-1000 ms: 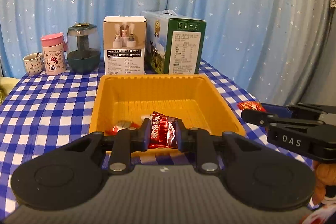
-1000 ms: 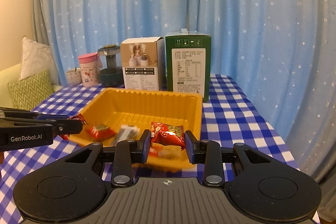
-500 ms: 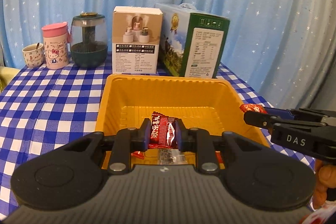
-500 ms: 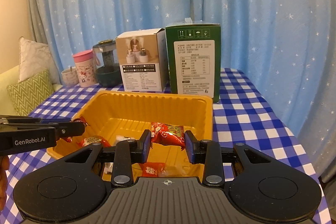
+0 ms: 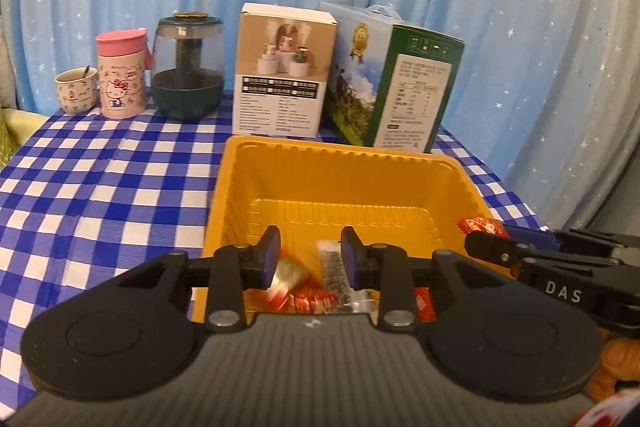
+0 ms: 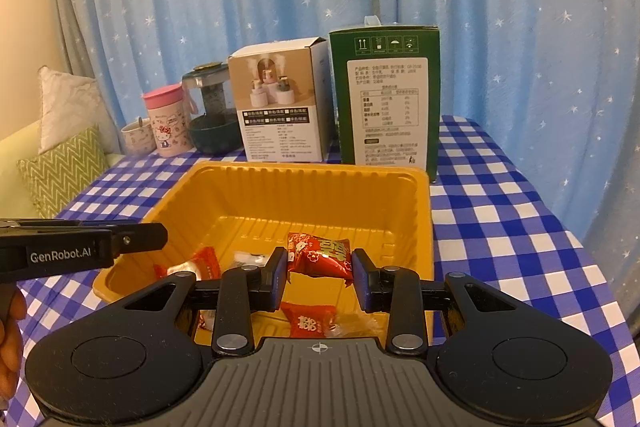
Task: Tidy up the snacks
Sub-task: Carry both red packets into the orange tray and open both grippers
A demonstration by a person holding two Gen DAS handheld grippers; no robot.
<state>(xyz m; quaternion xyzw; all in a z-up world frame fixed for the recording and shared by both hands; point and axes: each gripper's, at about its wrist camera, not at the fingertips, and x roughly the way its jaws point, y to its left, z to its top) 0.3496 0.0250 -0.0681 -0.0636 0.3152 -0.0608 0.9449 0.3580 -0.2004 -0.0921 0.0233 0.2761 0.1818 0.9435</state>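
Observation:
A yellow tray [image 5: 340, 147] [image 6: 308, 169] sits on the blue-checked table and holds several wrapped snacks, among them a red packet [image 5: 312, 301] [image 6: 310, 319]. My left gripper [image 5: 310, 257] hangs over the tray's near end. Its jaws are opening and nothing is between them. My right gripper [image 6: 320, 263] is shut on a red snack [image 6: 320, 253] above the tray's near right part. In the left wrist view, that right gripper [image 5: 484, 243] and its red snack [image 5: 478, 227] show at the tray's right rim. The right wrist view has the left gripper [image 6: 156, 235] at its left edge.
Behind the tray stand a white box [image 5: 280, 71] and a green box [image 5: 396, 87]. At the back left are a glass jar [image 5: 188, 67], a pink cup [image 5: 120, 75] and a small mug [image 5: 76, 91]. Cushions [image 6: 60, 167] lie beyond the table's left edge.
The left jaws have parted and the red snack they held is gone from between them, down in the tray. Both grippers moved forward over the tray. The right still holds its snack.

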